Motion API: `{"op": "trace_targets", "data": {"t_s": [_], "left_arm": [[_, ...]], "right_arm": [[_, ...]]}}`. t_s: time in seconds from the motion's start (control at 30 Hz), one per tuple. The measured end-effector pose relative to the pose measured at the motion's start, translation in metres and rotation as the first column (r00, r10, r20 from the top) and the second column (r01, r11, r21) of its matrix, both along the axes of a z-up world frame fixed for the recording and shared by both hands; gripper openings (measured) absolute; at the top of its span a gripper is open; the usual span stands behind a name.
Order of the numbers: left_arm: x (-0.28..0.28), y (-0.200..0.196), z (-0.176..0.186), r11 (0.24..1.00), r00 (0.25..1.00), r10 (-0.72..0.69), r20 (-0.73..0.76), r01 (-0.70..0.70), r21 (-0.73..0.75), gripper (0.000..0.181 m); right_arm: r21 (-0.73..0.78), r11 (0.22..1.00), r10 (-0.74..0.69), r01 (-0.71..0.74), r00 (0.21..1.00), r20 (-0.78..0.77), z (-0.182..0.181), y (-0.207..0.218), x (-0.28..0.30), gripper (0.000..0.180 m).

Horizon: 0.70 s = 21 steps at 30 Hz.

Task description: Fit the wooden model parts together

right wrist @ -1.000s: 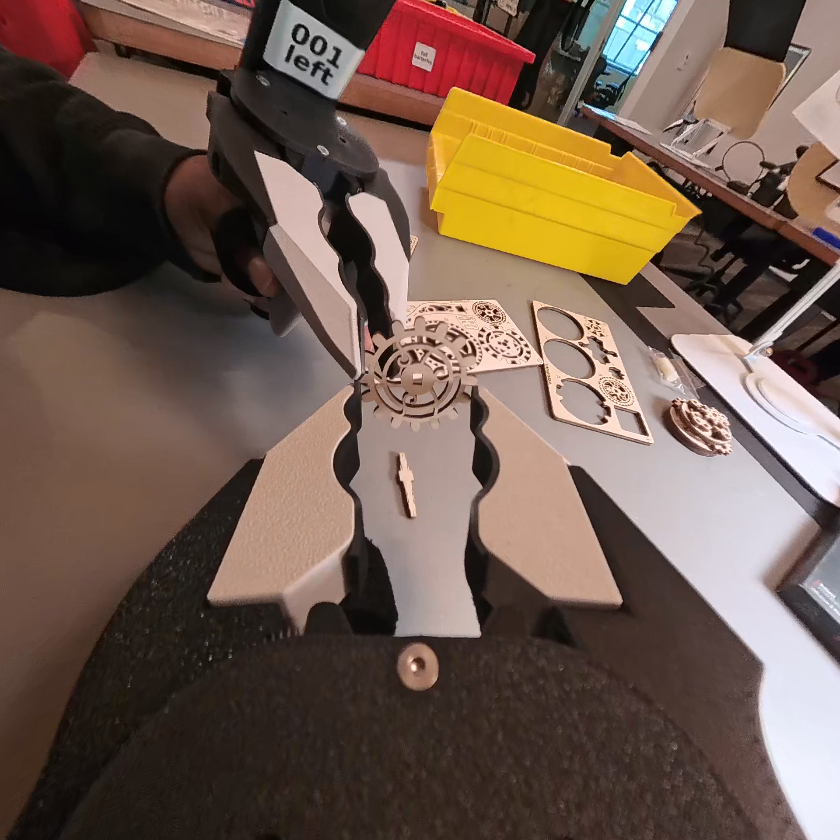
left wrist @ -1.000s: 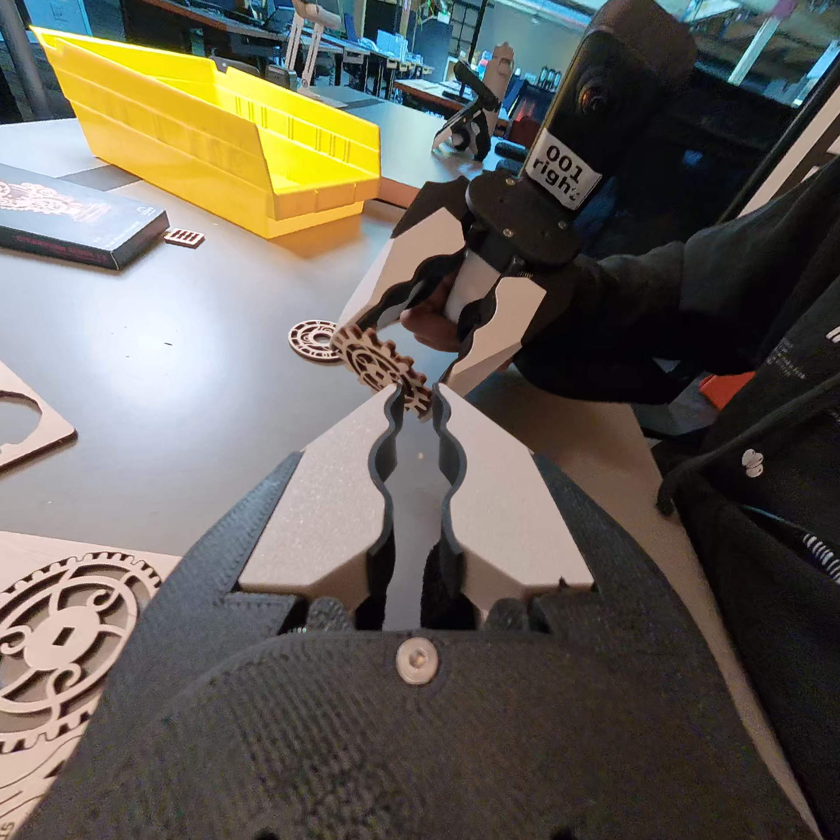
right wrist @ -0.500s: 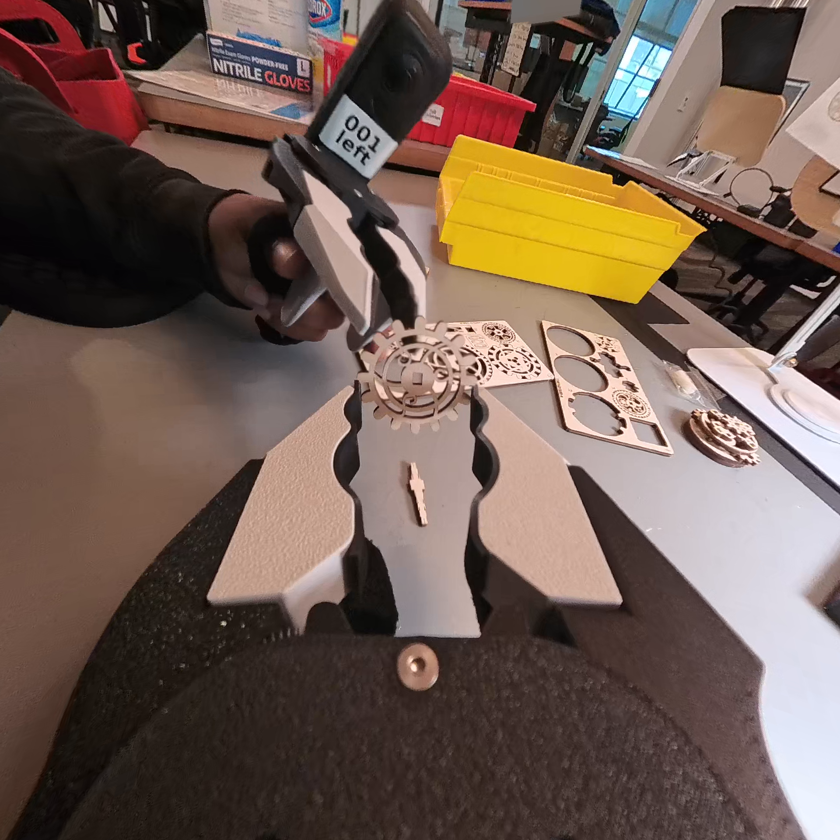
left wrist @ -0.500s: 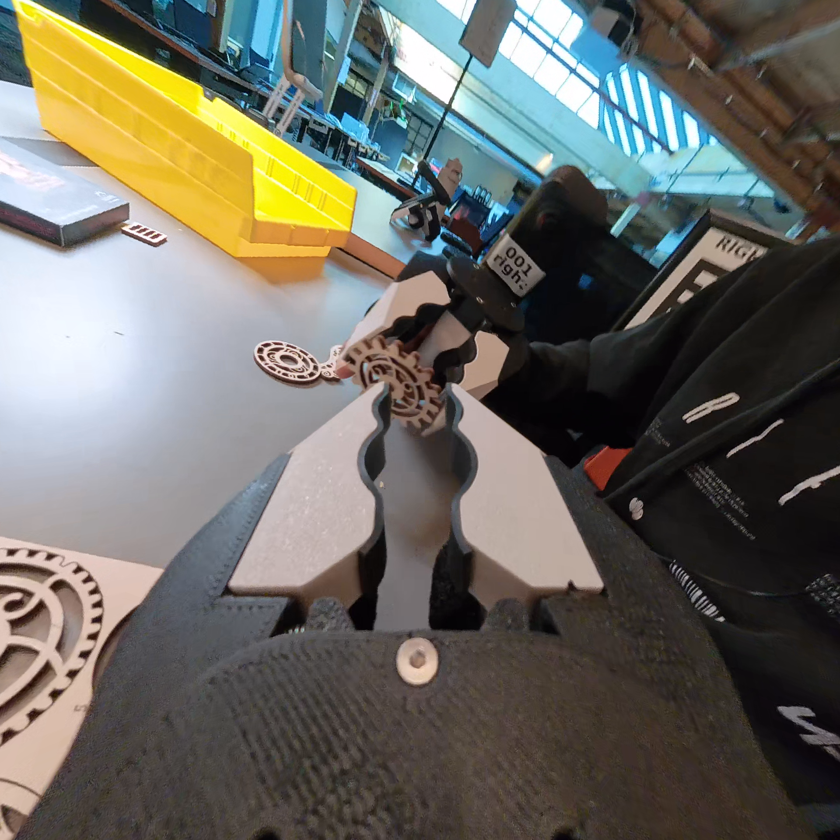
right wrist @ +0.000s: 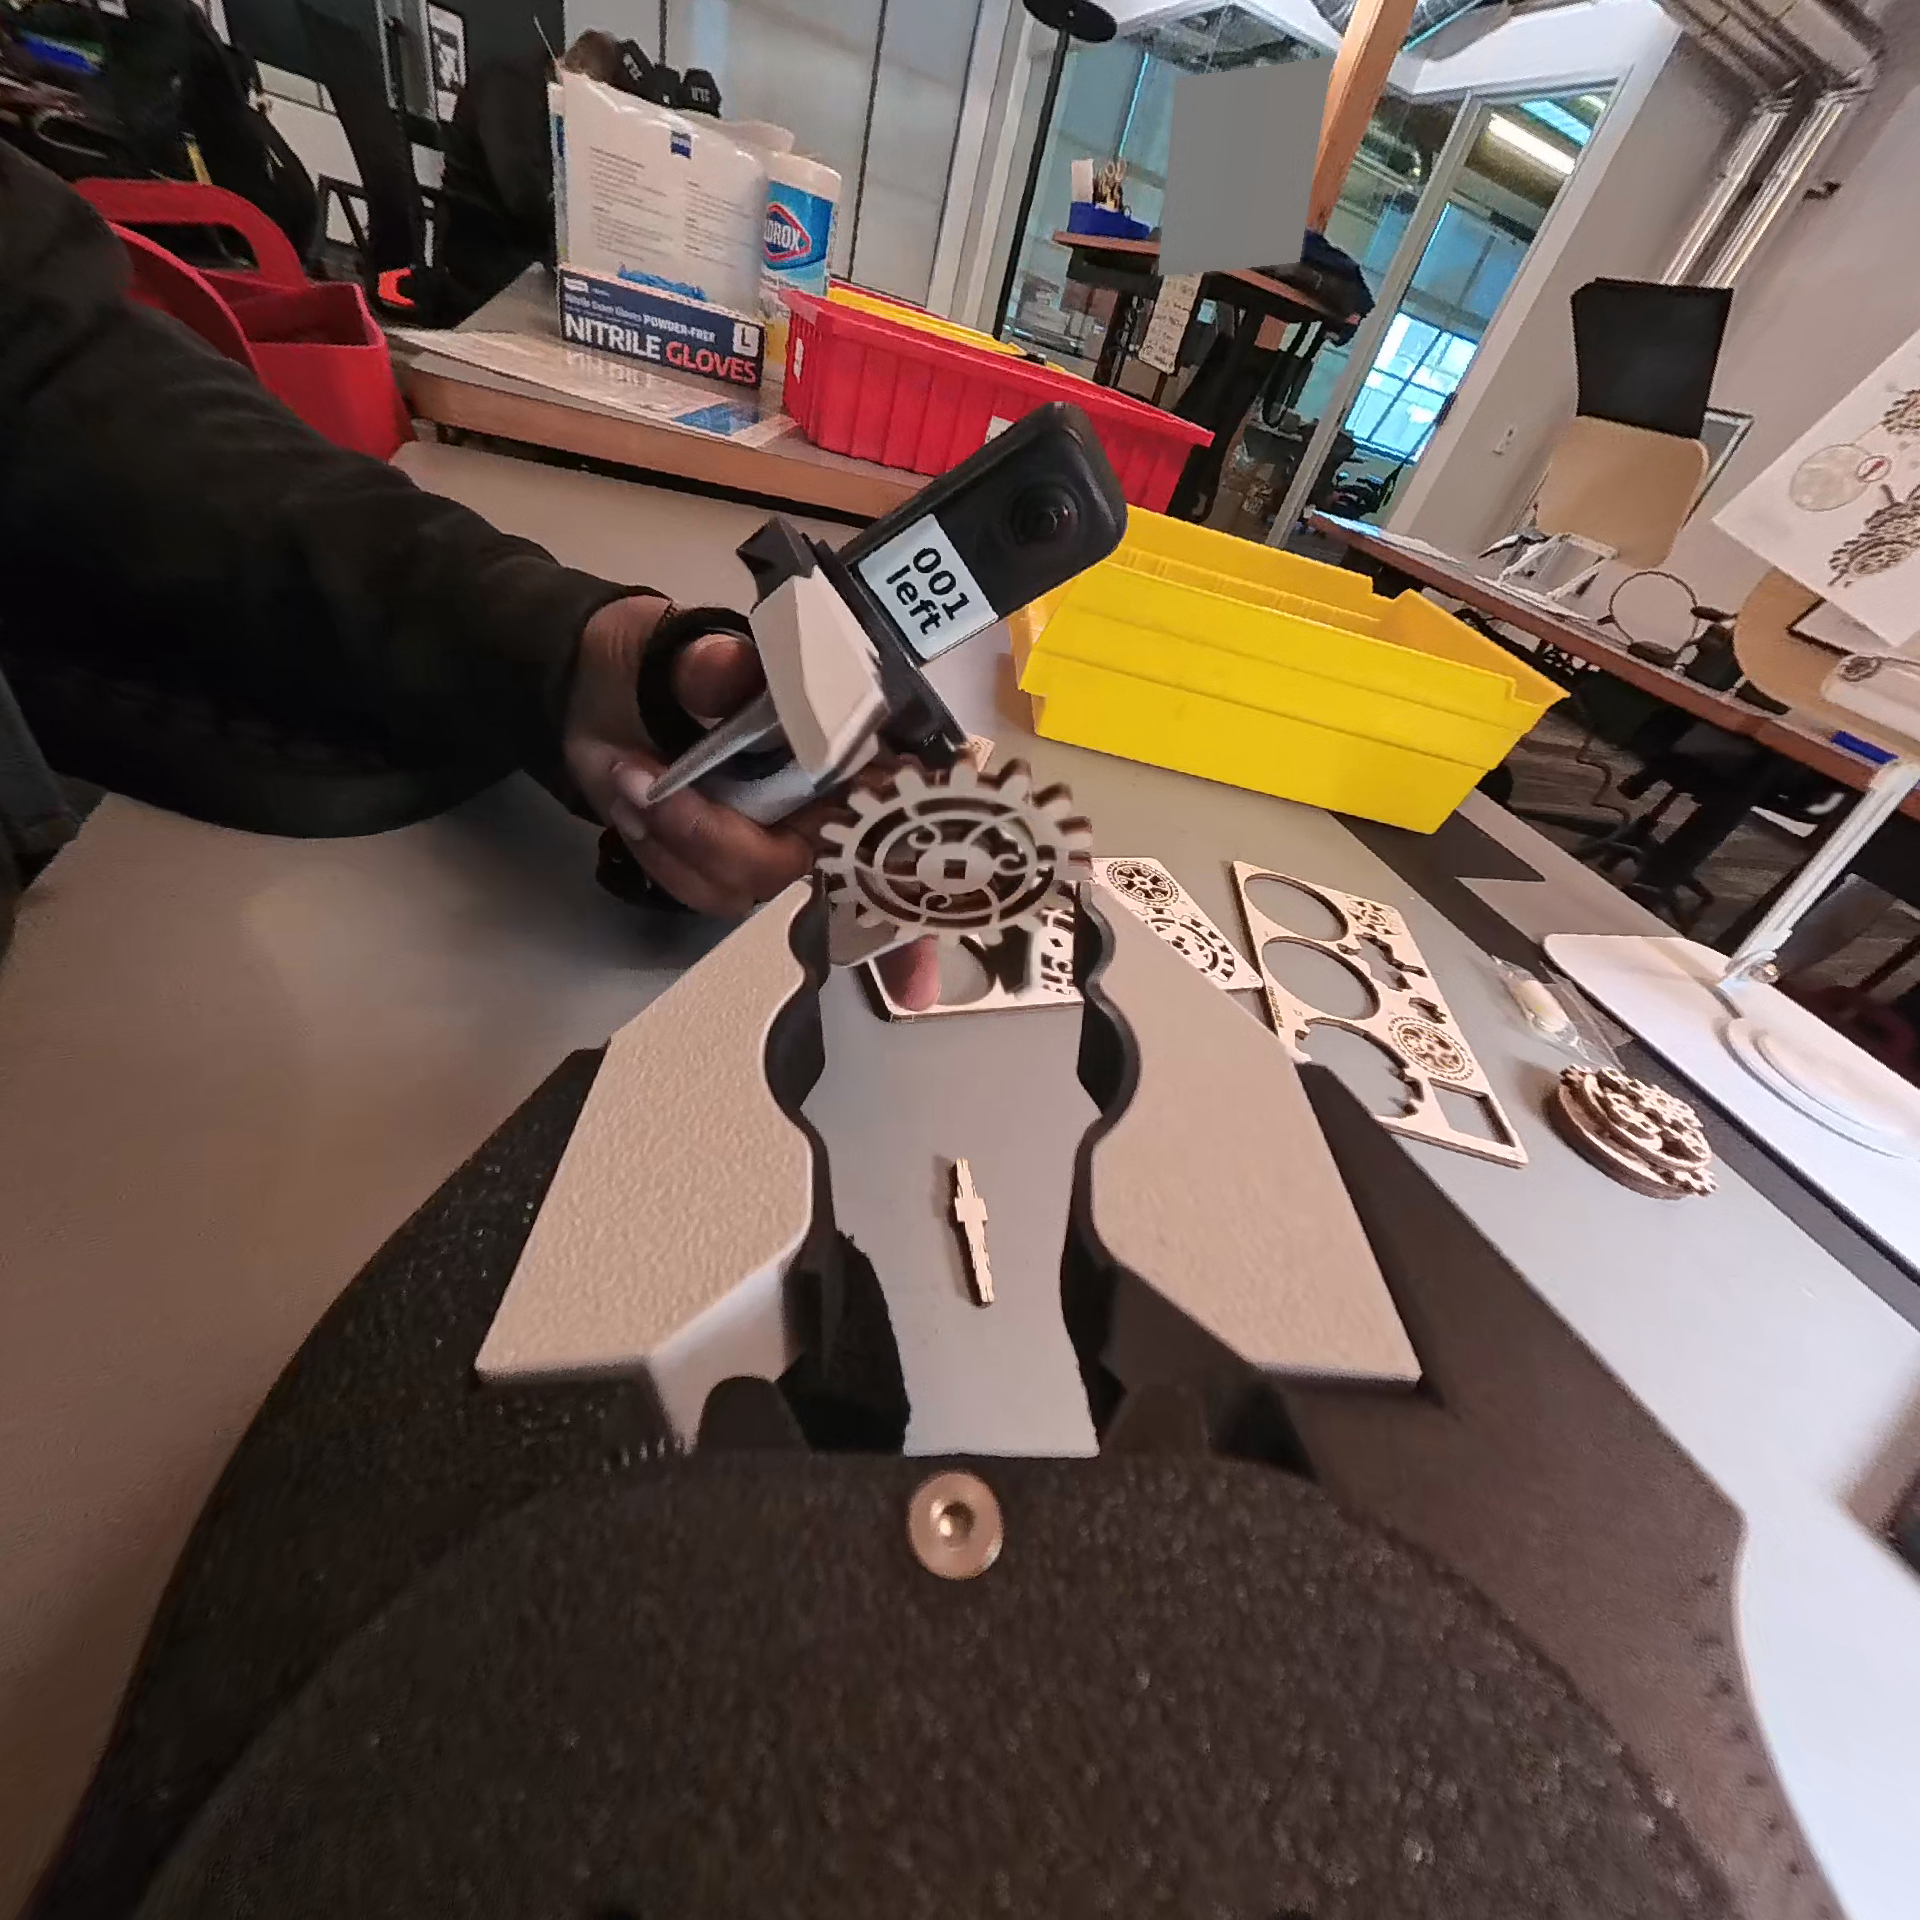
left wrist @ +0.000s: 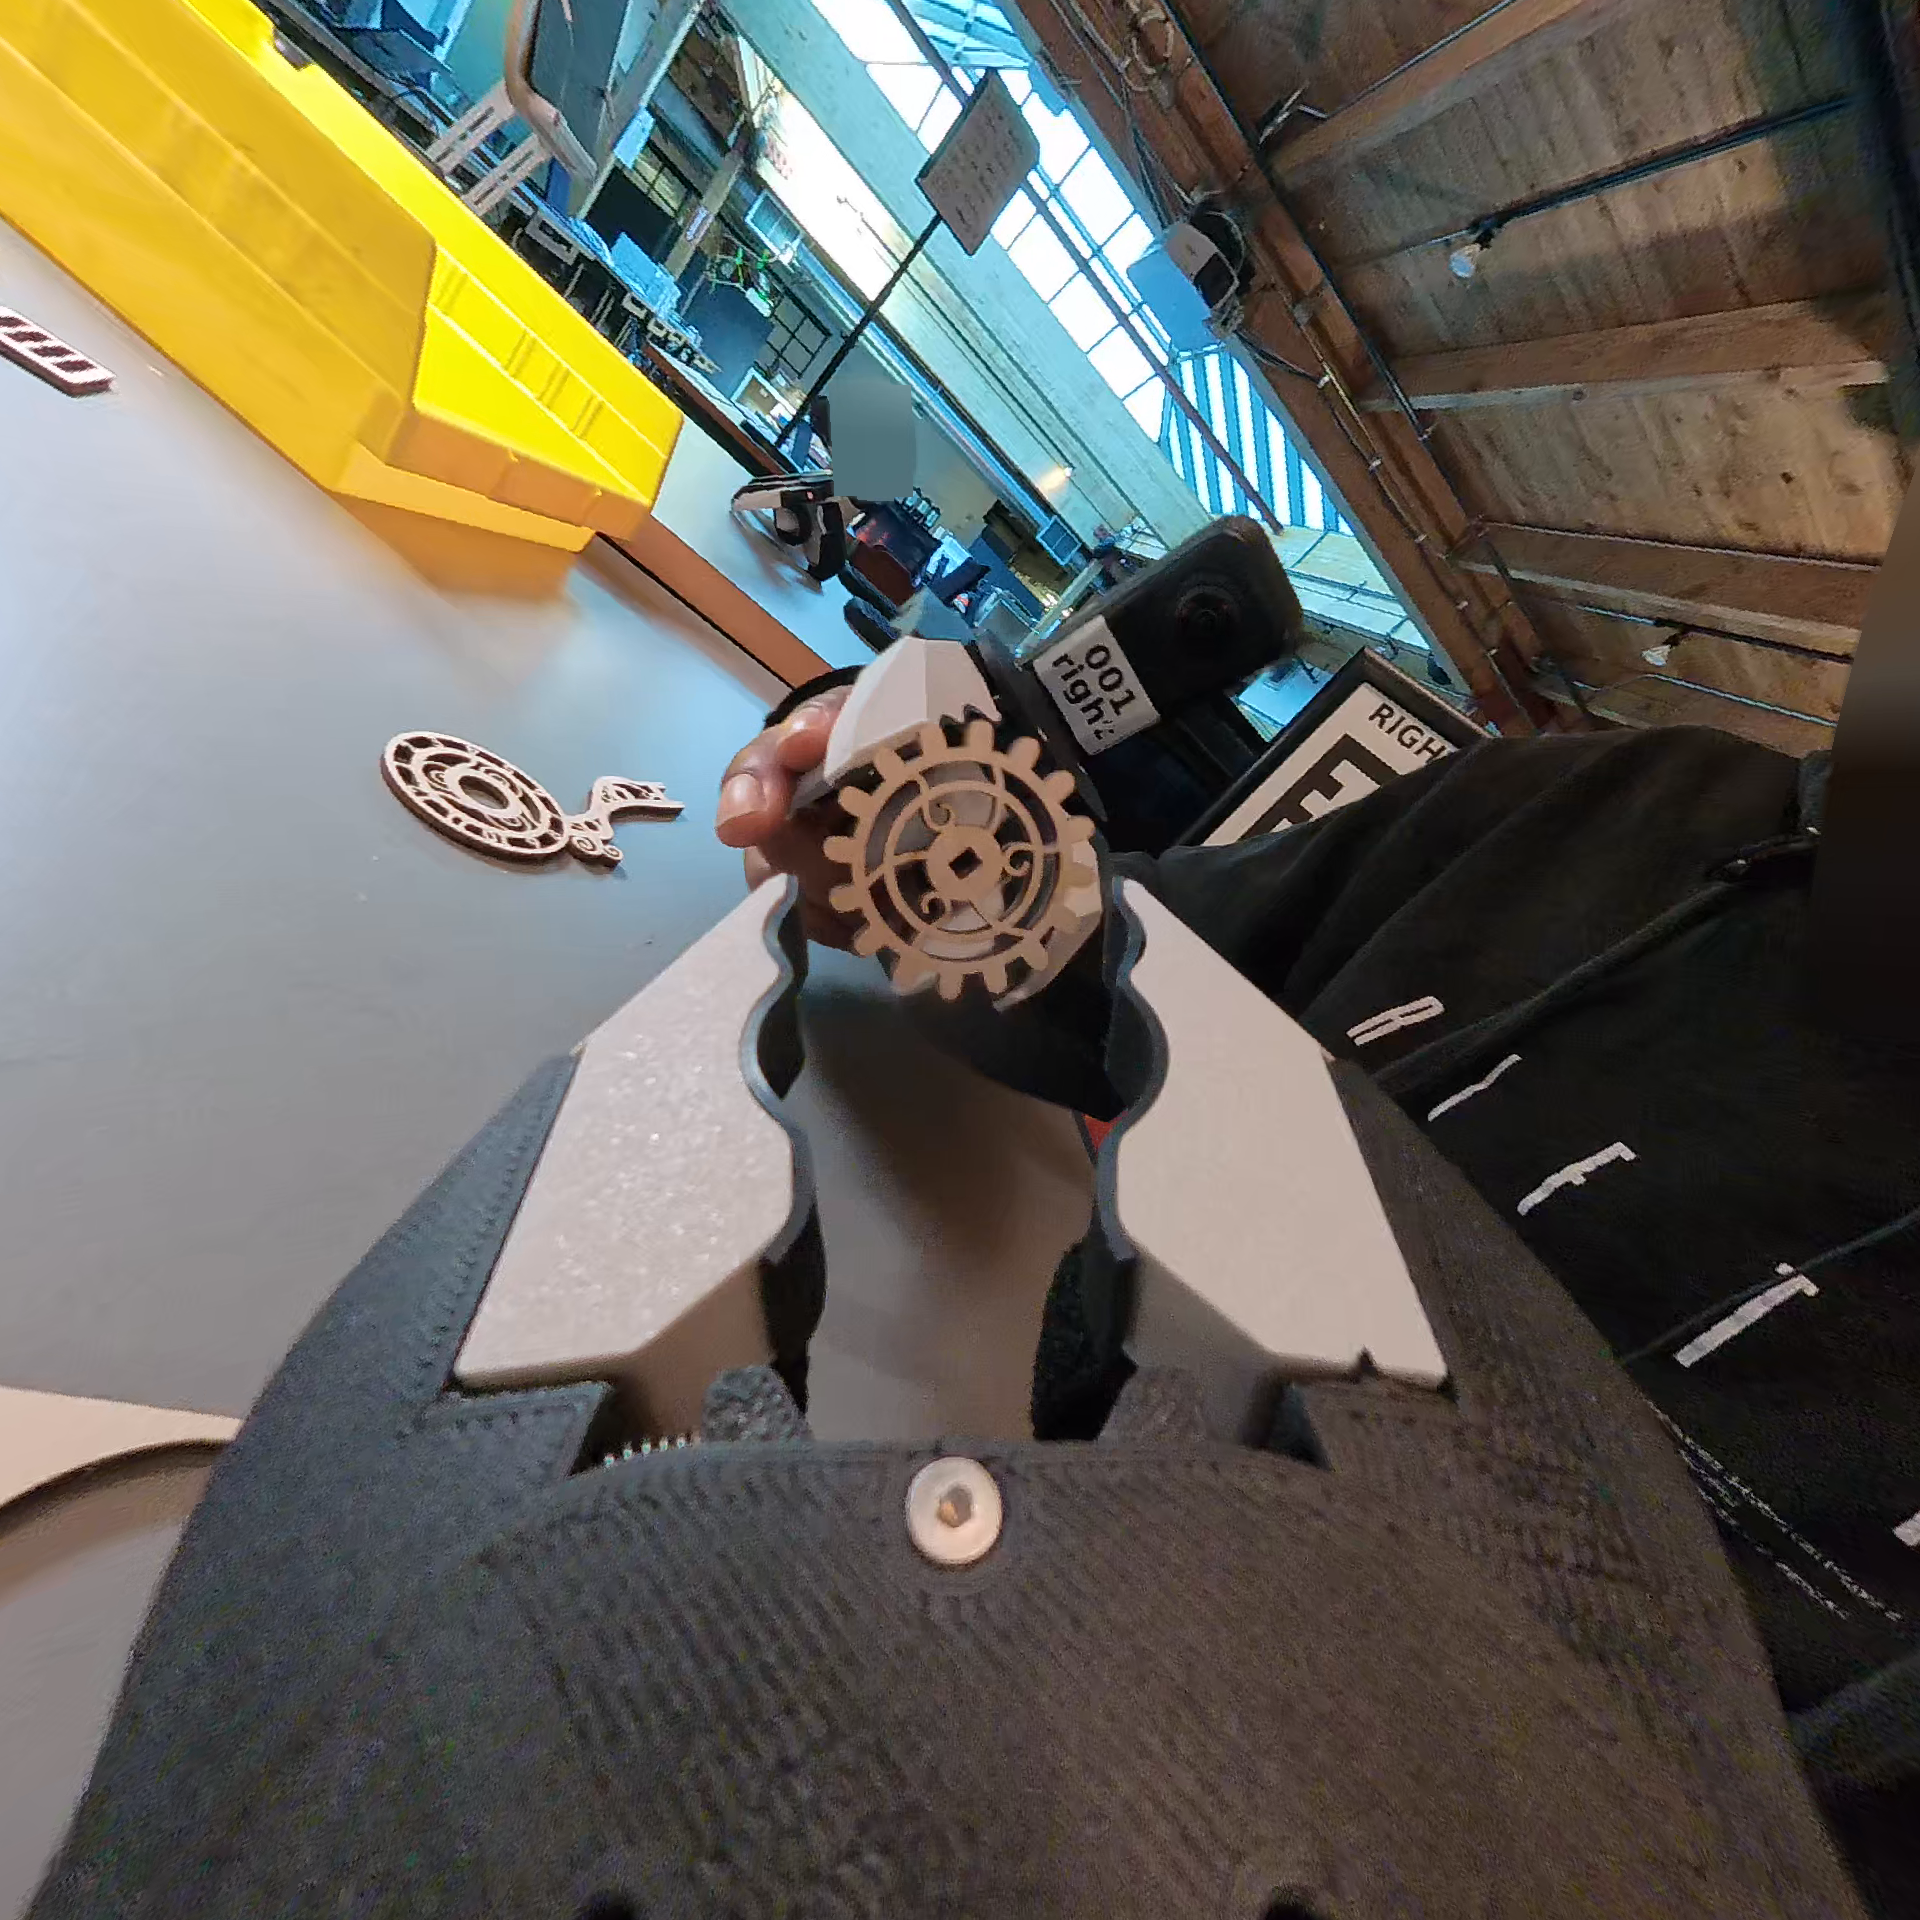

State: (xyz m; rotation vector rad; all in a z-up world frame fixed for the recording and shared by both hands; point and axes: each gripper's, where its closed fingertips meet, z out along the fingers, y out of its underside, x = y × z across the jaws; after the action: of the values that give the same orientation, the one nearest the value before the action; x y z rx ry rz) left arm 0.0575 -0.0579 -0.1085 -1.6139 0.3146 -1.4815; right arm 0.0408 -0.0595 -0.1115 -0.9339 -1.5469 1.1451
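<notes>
**Left wrist view.** The left tool [left wrist: 956, 935] stands with its 2 fingers spread, gripping nothing. Just past their tips, the wooden gear [left wrist: 961, 862] is presented face-on with its square centre hole exposed. It is probably held this way so that an axle part can be sighted through the hole. Behind it the right tool [left wrist: 966, 831] appears to pinch the gear across its toothed rim, well above the bench [left wrist: 208, 935]. An ornate disc [left wrist: 473, 795] and a small curled piece [left wrist: 623, 810] lie flat near the bench's middle. A yellow bin [left wrist: 468, 343] sits at the far edge, and its interior is hidden from this angle. **Right wrist view.** The gear [right wrist: 951, 857] sits between the fingertips of the right tool [right wrist: 951, 914]. Blur hides the exact contact, so the grip is a judgement. A small cross-shaped peg [right wrist: 971, 1231] lies on the bench [right wrist: 260, 987] directly below this tool, probably the gear's mating part. 2 punched wooden sheets [right wrist: 1371, 997] and an assembled gear cluster [right wrist: 1631, 1132] lie toward the right edge. The yellow bin [right wrist: 1268, 665] at the far edge shows no contents above its rim. On a second bench behind stand a red bin [right wrist: 935, 395], a glove box [right wrist: 665, 338] and a wipes canister [right wrist: 800, 229]. The red bin's contents cannot be made out.
</notes>
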Motion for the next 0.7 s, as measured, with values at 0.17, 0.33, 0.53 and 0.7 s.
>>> {"op": "trace_targets", "data": {"t_s": [0.17,0.33,0.53,0.7], "left_arm": [[0.003,-0.005,0.0,1.0,0.999,-0.027,-0.023,0.027,0.015,0.056],[-0.014,0.001,-0.004,0.999,0.995,0.045,-0.084,-0.043,0.028,0.051],[-0.009,0.002,-0.011,0.999,0.989,0.04,-0.144,-0.036,0.026,0.055],[0.004,0.001,-0.014,1.0,0.993,-0.014,-0.118,0.011,-0.018,0.064]], "right_arm": [[-0.044,0.999,-0.002,0.001,1.0,-0.013,0.003,0.004,0.001,0.045],[-0.049,0.999,0.003,-0.003,1.0,-0.003,0.003,0.008,0.004,0.045],[-0.034,0.999,0.002,-0.001,1.0,0.026,-0.003,0.01,0.005,0.045],[0.031,1.0,0.0,-0.003,0.996,0.091,-0.016,0.002,-0.002,0.045]]}}
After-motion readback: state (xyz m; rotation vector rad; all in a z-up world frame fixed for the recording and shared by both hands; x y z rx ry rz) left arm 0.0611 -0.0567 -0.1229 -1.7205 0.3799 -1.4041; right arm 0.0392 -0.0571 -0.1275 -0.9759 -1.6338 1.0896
